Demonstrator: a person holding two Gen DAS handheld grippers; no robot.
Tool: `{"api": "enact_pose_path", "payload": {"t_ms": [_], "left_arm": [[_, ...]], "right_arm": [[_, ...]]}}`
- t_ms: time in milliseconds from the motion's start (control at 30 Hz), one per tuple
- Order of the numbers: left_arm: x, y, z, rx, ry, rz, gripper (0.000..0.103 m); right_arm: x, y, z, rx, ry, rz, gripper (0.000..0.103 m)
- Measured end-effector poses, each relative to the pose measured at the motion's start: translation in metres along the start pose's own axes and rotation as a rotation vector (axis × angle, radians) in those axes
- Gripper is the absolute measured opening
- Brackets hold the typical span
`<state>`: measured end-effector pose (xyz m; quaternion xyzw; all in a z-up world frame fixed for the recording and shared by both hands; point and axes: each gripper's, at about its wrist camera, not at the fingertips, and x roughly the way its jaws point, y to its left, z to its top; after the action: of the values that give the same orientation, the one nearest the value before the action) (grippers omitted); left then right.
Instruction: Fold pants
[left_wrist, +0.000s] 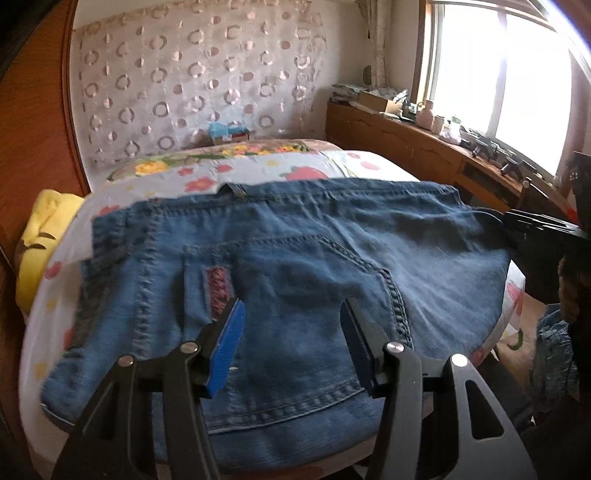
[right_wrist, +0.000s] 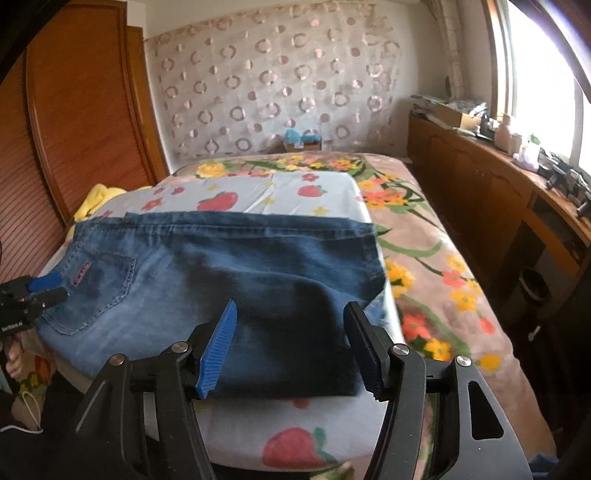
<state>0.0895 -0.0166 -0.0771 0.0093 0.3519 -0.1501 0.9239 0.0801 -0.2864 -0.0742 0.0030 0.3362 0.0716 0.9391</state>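
Observation:
Blue jeans (left_wrist: 295, 266) lie folded flat on a white strawberry-print cloth (left_wrist: 258, 170) on the bed, back pocket up with a pink patch (left_wrist: 218, 291). My left gripper (left_wrist: 291, 310) is open and empty just above the pocket end. In the right wrist view the jeans (right_wrist: 229, 280) show as a folded rectangle. My right gripper (right_wrist: 290, 314) is open and empty over their near right part. The left gripper (right_wrist: 48, 288) shows at the jeans' left edge. The right gripper (left_wrist: 532, 221) shows at their right edge.
A yellow cloth (left_wrist: 44, 236) lies at the bed's left side by a wooden wardrobe (right_wrist: 85, 122). A flowered blanket (right_wrist: 436, 266) covers the bed to the right. A cluttered wooden sideboard (right_wrist: 517, 173) runs under the window (left_wrist: 517, 74). A small box (right_wrist: 303, 142) sits at the curtain.

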Motion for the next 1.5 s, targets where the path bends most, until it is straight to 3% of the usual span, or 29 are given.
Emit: {"api": "enact_pose_path", "payload": {"t_ms": [233,367,600,833,1000,1267,1500], "left_arm": [[0.019,0.000,-0.012,-0.017,0.070,-0.012,0.053],[0.019,0.001,-0.015,-0.025,0.059,-0.019,0.053],[0.020,0.001,-0.021,-0.018,0.040,-0.011,0.054],[0.019,0.000,-0.020,-0.026,0.045,0.000,0.054],[0.018,-0.004,-0.018,-0.027,0.063,0.020,0.054],[0.013,-0.013,-0.013,-0.030,0.057,-0.018,0.054],[0.010,-0.022,-0.010,-0.014,0.057,-0.028,0.054]], "right_arm": [[0.029,0.015,-0.010,-0.017,0.067,0.001,0.062],[0.045,0.024,-0.018,-0.039,0.110,-0.027,0.063],[0.049,0.025,-0.026,0.004,0.111,-0.014,0.074],[0.041,0.025,-0.027,-0.008,0.113,-0.010,0.075],[0.017,0.005,-0.027,0.046,0.096,0.024,0.075],[-0.016,-0.037,-0.026,0.078,0.062,-0.064,0.075],[-0.014,-0.057,-0.030,0.115,0.081,-0.099,0.074]]}}
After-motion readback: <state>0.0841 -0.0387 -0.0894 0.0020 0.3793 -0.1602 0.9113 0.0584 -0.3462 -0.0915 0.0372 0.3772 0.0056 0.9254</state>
